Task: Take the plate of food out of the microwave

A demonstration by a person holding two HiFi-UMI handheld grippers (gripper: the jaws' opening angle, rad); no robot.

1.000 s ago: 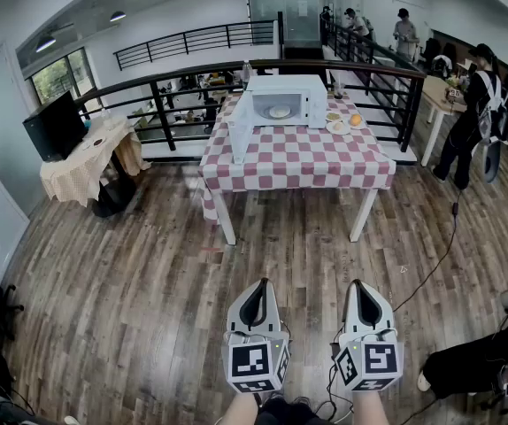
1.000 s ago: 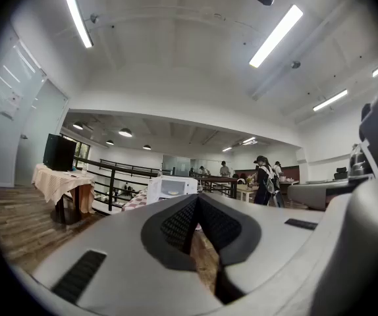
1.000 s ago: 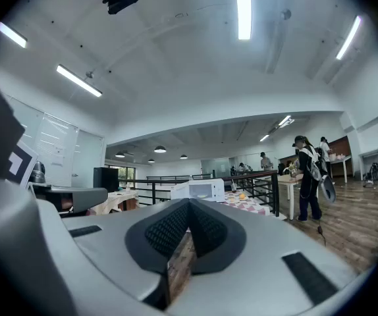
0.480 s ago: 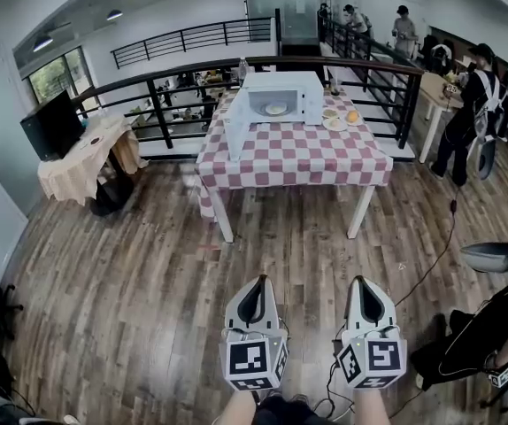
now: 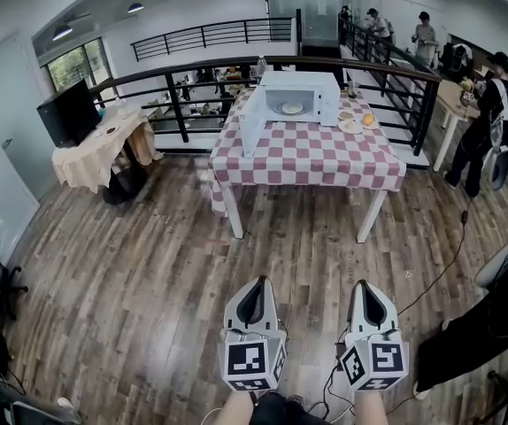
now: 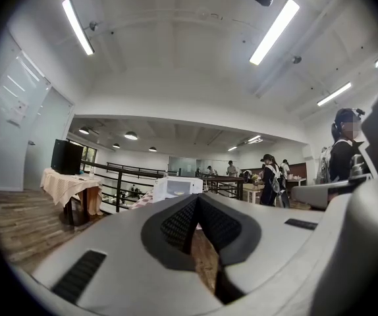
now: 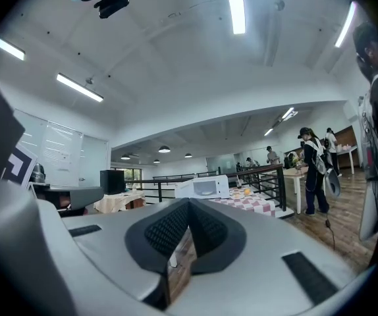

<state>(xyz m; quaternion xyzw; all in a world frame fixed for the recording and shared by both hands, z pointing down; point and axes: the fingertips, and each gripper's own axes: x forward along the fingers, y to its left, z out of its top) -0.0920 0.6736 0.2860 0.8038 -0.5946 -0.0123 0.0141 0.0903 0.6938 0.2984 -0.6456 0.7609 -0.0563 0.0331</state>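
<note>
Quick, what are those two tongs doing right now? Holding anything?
Left tongs: closed, holding nothing.
Right tongs: closed, holding nothing.

The whole head view has slid a little to the right. The checked worktop [image 5: 307, 153] and the white microwave [image 5: 300, 81] now sit further right. The person in dark clothes [image 5: 480, 335] at the lower right has shifted and reaches higher up the edge.
</note>
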